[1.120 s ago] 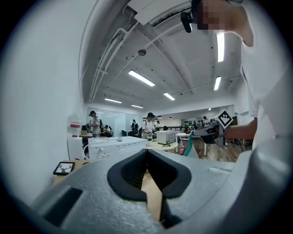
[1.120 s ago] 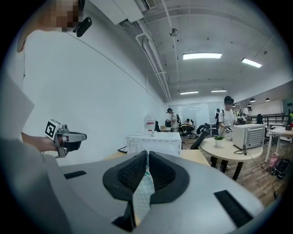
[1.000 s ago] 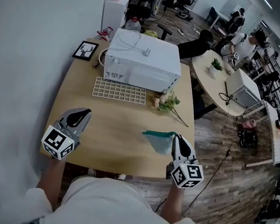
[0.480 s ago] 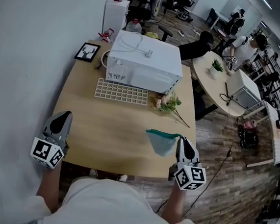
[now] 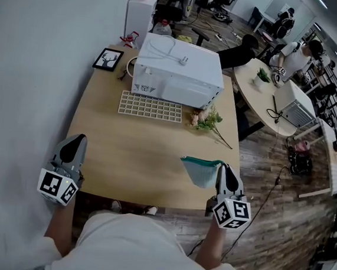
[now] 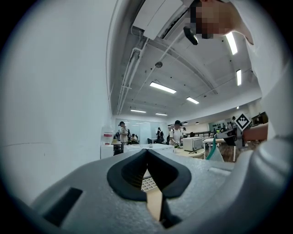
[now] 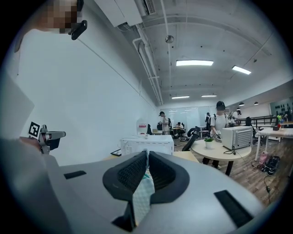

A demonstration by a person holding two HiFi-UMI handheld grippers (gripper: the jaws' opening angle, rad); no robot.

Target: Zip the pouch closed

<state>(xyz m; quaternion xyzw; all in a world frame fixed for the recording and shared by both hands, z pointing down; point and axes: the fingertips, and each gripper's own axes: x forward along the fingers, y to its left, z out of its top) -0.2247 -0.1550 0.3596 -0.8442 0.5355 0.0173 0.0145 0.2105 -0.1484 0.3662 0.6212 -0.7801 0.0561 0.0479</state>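
A pale teal pouch [image 5: 200, 171] with a darker green zipper edge along its top hangs above the table's front right corner. My right gripper [image 5: 221, 169] is shut on its right end; in the right gripper view the mesh fabric of the pouch [image 7: 143, 192] sits pinched between the dark pads. My left gripper [image 5: 72, 148] is at the table's front left corner, far from the pouch, shut with nothing in it. In the left gripper view the left gripper [image 6: 147, 161] has its jaws together, and the pouch [image 6: 213, 150] shows small at the right.
A wooden table [image 5: 144, 141] carries a white microwave-like box [image 5: 177, 72], a white grid tray [image 5: 151, 106], a sprig of flowers [image 5: 208, 121] and a framed picture [image 5: 107, 59]. A white wall runs along the left. People sit at a round table [image 5: 262, 90] behind.
My left gripper has drawn back and left, from over the table to its front left corner. The right gripper still holds the pouch in about the same place.
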